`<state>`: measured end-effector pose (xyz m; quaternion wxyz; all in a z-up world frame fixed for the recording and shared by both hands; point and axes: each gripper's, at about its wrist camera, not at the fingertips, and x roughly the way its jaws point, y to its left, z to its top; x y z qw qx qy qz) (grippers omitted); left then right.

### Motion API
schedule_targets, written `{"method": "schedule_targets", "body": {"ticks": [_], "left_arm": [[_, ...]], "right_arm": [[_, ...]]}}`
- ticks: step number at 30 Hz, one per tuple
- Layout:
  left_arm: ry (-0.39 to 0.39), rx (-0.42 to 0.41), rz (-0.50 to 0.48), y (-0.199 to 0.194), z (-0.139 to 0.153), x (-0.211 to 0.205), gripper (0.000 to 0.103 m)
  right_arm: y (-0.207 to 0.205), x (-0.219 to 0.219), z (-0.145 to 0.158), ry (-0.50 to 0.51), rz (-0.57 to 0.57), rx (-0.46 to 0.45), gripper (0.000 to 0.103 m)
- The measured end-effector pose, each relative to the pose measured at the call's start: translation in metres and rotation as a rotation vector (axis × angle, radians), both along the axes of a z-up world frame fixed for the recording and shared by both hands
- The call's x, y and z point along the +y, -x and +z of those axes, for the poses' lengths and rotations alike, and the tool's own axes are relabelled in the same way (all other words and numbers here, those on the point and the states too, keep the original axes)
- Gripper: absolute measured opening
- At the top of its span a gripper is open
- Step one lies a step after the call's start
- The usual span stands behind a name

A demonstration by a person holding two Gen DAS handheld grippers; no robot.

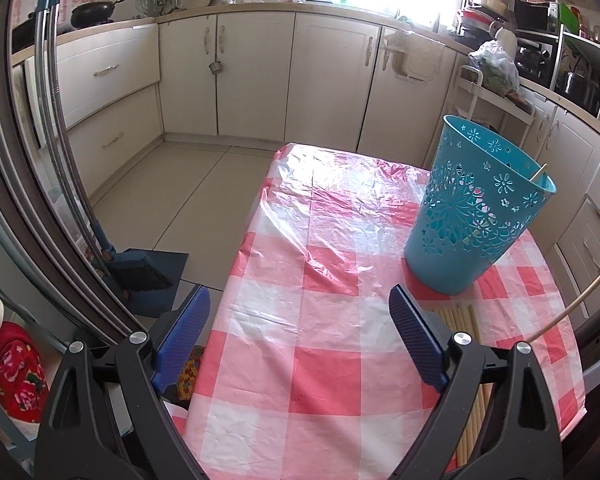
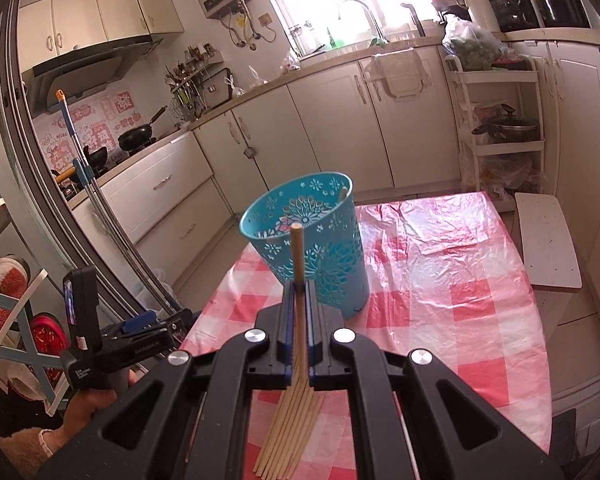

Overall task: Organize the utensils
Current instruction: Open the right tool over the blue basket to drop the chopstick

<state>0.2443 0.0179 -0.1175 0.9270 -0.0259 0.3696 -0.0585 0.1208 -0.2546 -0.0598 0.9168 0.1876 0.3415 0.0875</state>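
where cream cabinets (image 1: 256, 76) line walls, pink-checked tablecloth (image 1: 320, 320), teal basket (image 1: 476, 208)

Glossy, wrinkled plastic tablecloth (image 1: 320, 240); smooth pierced plastic basket (image 2: 312, 248); matt pale wooden chopsticks (image 2: 288, 436).

text: none legible | wall stickers (image 2: 100, 128): characters too blurred | left gripper (image 2: 140, 326) body: print too small
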Motion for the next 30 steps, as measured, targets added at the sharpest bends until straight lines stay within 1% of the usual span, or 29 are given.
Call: {"method": "schedule_targets", "body": {"ticks": [5,9,13,16,19,22,26,28,30], "left_arm": [[0.001,0.000,0.000,0.000,0.000,0.001,0.087],[0.007,0.002,-0.001,0.000,0.000,0.001,0.087],[0.022,0.006,0.001,0.000,0.001,0.002,0.087],[0.035,0.008,0.005,0.000,0.002,0.004,0.087],[0.043,0.006,0.012,0.000,0.002,0.005,0.087],[0.038,-0.002,0.016,0.000,0.003,0.006,0.087],[0.018,-0.018,0.012,0.001,0.004,0.003,0.087],[0.013,-0.024,0.009,0.002,0.005,0.003,0.087],[0.003,-0.032,0.004,0.003,0.006,0.001,0.087]], "right_arm": [[-0.005,-0.003,0.035,0.022,0.016,-0.059,0.006],[-0.016,-0.008,0.070,0.035,0.037,-0.106,0.006],[-0.034,-0.006,0.109,0.065,0.052,-0.177,0.006],[-0.052,-0.002,0.123,0.090,0.046,-0.218,0.006],[-0.077,0.001,0.114,0.095,0.026,-0.217,0.006],[-0.101,0.007,0.087,0.110,-0.007,-0.172,0.006],[-0.129,0.015,0.037,0.142,-0.031,-0.051,0.006],[-0.137,0.016,0.014,0.137,-0.041,0.012,0.006],[-0.141,0.015,-0.003,0.123,-0.046,0.068,0.006]]}}
